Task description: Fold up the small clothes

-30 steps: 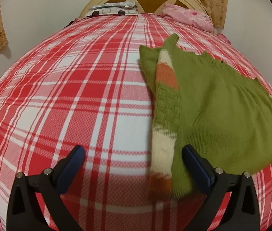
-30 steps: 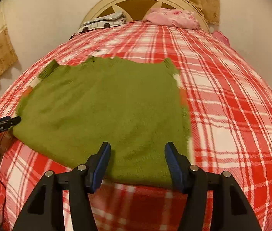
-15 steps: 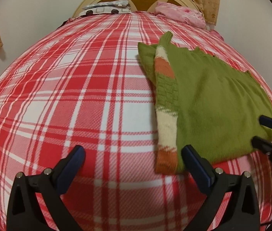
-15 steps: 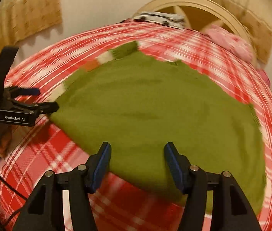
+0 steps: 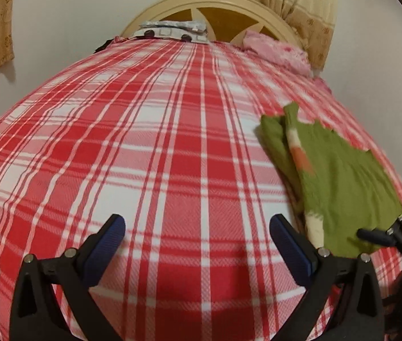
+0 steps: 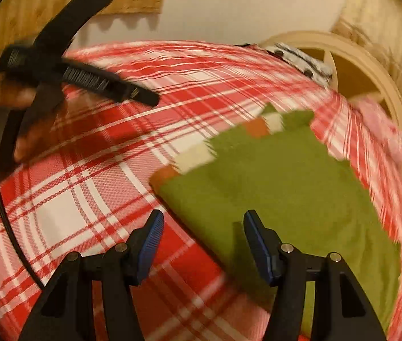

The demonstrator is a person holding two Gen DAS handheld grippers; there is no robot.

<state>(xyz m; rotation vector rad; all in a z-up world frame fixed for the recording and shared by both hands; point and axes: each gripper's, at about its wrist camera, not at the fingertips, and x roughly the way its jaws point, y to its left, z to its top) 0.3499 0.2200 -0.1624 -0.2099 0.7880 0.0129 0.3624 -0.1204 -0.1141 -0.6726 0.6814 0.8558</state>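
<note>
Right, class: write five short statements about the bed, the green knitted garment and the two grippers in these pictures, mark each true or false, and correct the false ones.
1. The green knitted sweater lies on a red and white plaid bedspread. True.
2. The left gripper is clamped on the sweater. False: its jaws stand open over bare bedspread, with nothing between them.
3. The sweater has a cream and orange striped sleeve. True.
4. The right gripper is shut. False: its jaws are apart, at the sweater's near edge.
5. A blue pillow lies by the headboard. False: the pillow is pink.
</note>
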